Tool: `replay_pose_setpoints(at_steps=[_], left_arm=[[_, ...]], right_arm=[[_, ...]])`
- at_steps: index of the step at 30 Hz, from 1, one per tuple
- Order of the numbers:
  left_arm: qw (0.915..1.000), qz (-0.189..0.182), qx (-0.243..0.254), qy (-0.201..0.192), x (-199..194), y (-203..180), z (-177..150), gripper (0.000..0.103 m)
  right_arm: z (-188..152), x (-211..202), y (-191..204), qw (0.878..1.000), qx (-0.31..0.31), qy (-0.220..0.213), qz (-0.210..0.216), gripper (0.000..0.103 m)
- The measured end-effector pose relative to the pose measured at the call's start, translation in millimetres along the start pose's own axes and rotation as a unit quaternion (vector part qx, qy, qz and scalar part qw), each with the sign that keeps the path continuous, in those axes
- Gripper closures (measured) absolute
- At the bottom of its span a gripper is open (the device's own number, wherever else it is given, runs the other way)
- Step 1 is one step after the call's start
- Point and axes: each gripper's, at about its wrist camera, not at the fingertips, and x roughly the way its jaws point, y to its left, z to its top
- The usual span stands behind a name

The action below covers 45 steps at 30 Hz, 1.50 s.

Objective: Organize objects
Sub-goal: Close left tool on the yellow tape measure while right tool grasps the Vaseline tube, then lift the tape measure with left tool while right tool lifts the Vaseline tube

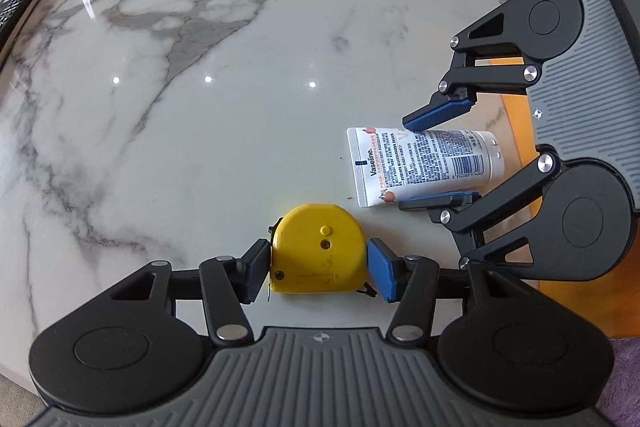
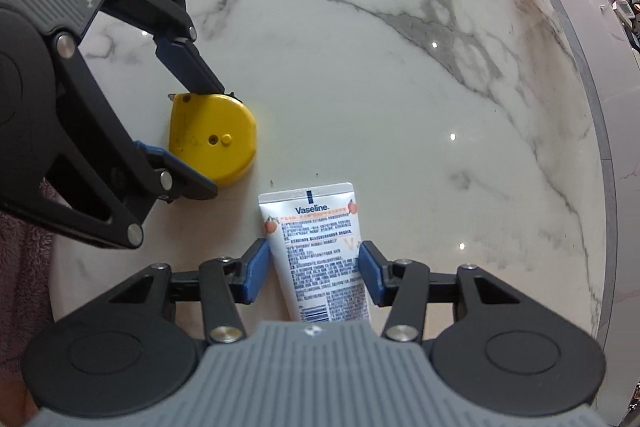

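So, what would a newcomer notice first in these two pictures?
The yellow tape measure lies flat on the marble table, pinched between the pads of the left tongs. Just beside it lies a white Vaseline tube, with the right tongs straddling it, pads close at its sides.

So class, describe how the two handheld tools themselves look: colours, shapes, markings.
The left tool and right tool match: ribbed grey body bearing a small crosshair mark, black linkage arms with round black discs and silver pivot pins, and blue-padded fingers.
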Motion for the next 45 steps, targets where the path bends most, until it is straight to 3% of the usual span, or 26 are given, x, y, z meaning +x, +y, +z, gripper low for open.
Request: replay_pose_setpoints(at_steps=[1,5,12,13,15,16,17,24,28,30,33,34,41,45], left_arm=[[1.0,0.0,-0.001,0.001,0,0,0,0.041],[1.0,-0.005,-0.004,0.001,-2,0,-2,0.041],[0.9999,-0.002,-0.009,-0.008,-4,-1,-2,0.041],[0.9999,-0.002,-0.007,-0.01,-4,-2,-1,0.041],[0.9999,-0.001,-0.003,-0.013,-3,-4,1,0.041],[0.9999,-0.001,-0.001,-0.013,-3,-5,2,0.041],[0.9999,-0.002,0.0,-0.014,-2,-6,3,0.041],[0.9999,-0.011,-0.002,-0.012,2,-4,5,0.041],[0.9999,-0.007,-0.002,-0.014,0,-6,4,0.041],[0.9998,-0.006,-0.001,-0.018,-4,-8,2,0.041],[0.9996,-0.007,0.002,-0.027,-14,-14,1,0.041],[0.9995,-0.007,0.003,-0.031,-19,-16,0,0.042],[0.9966,-0.02,0.041,-0.069,-62,-52,0,0.042],[0.9931,-0.019,0.064,-0.097,-85,-76,3,0.042]], right_arm=[[0,-1,-1,1.0,0.007,-0.001,0.002,0.052],[-1,-17,-12,0.998,0.052,-0.012,0.014,0.103],[-12,-27,-20,0.993,0.115,-0.012,0.028,0.103],[-13,-25,-22,0.992,0.128,-0.005,0.022,0.098],[-13,-21,-26,0.989,0.15,0.007,0.017,0.069],[-13,-18,-29,0.987,0.161,0.01,0.017,0.046],[-13,-14,-32,0.985,0.172,0.014,0.018,0.043],[-10,11,-51,0.973,0.225,0.034,0.04,0.043],[-13,9,-53,0.969,0.242,0.034,0.041,0.067],[-19,1,-53,0.964,0.259,0.022,0.052,0.069],[-30,-20,-45,0.963,0.265,-0.004,0.043,0.074],[-33,-27,-43,0.963,0.267,-0.01,0.041,0.086],[-71,-96,-27,0.95,0.303,-0.07,0.027,0.088],[-102,-147,-23,0.935,0.335,-0.115,0.011,0.088]])
